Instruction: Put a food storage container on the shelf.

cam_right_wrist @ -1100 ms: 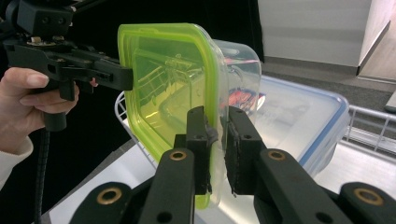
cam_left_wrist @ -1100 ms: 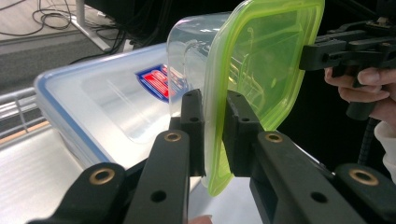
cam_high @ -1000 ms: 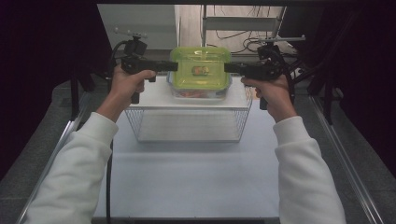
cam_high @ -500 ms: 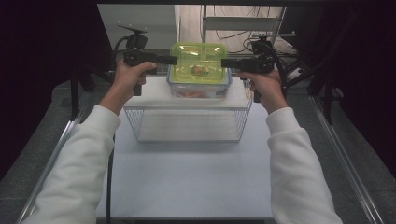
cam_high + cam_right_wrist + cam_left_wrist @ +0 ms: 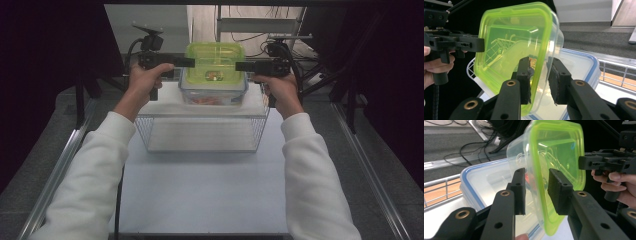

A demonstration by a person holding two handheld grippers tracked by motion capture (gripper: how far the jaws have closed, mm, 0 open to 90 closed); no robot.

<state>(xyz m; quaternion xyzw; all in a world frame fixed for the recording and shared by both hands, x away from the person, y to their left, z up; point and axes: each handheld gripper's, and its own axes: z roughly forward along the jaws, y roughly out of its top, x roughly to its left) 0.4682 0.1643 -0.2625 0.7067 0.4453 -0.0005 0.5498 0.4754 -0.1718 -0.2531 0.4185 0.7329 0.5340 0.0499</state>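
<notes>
A clear food container with a lime-green lid (image 5: 215, 61) hangs between my two grippers, just above a second clear container with a blue-rimmed lid (image 5: 212, 94). My left gripper (image 5: 189, 62) clamps the green lid's rim from the left and my right gripper (image 5: 241, 66) clamps it from the right. In the left gripper view the jaws of the left gripper (image 5: 536, 178) straddle the rim of the green-lidded container (image 5: 556, 152), which stands on edge there. In the right gripper view the right gripper (image 5: 539, 66) pinches the opposite rim of the green-lidded container (image 5: 509, 37). Orange-red food shows inside both containers.
The blue-rimmed container (image 5: 579, 65) rests on a white board across the far part of a wire basket (image 5: 200, 135). The basket stands on a white table (image 5: 200, 190). Cables and metal stands lie beyond the table's far edge.
Both grippers have carried the green-lidded container upward and a little farther away. The blue-rimmed container has stayed in place on the basket.
</notes>
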